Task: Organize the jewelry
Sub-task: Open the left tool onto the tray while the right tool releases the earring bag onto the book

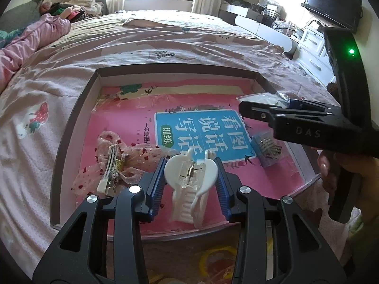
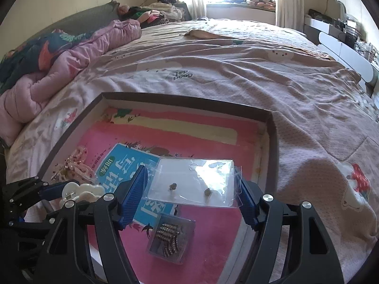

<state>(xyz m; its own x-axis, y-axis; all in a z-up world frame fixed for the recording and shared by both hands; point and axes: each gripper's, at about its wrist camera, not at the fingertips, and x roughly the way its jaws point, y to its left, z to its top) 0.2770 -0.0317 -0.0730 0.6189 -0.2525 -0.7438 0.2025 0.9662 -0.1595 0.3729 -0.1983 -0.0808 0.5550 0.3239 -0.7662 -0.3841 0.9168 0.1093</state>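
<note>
A sheer pink bow clip (image 1: 113, 163) is lying at the tray's (image 1: 68, 127) left; beside it the left tool (image 1: 190, 177) is pinching a glossy white heart-shaped claw clip (image 1: 191, 177) — toothed plastic, metal spring. The right tool (image 2: 191, 187) is gripping a clear crinkly earring packet (image 2: 191, 182) above a small beaded box (image 2: 170, 239).

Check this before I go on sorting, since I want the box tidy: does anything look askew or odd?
Only small things. The pink sheer bow clip lies crumpled with its metal clasp up in the shallow brown box. The pink booklet lining it faces away, so its print reads upside down. Nothing looks spilled or broken.
</note>
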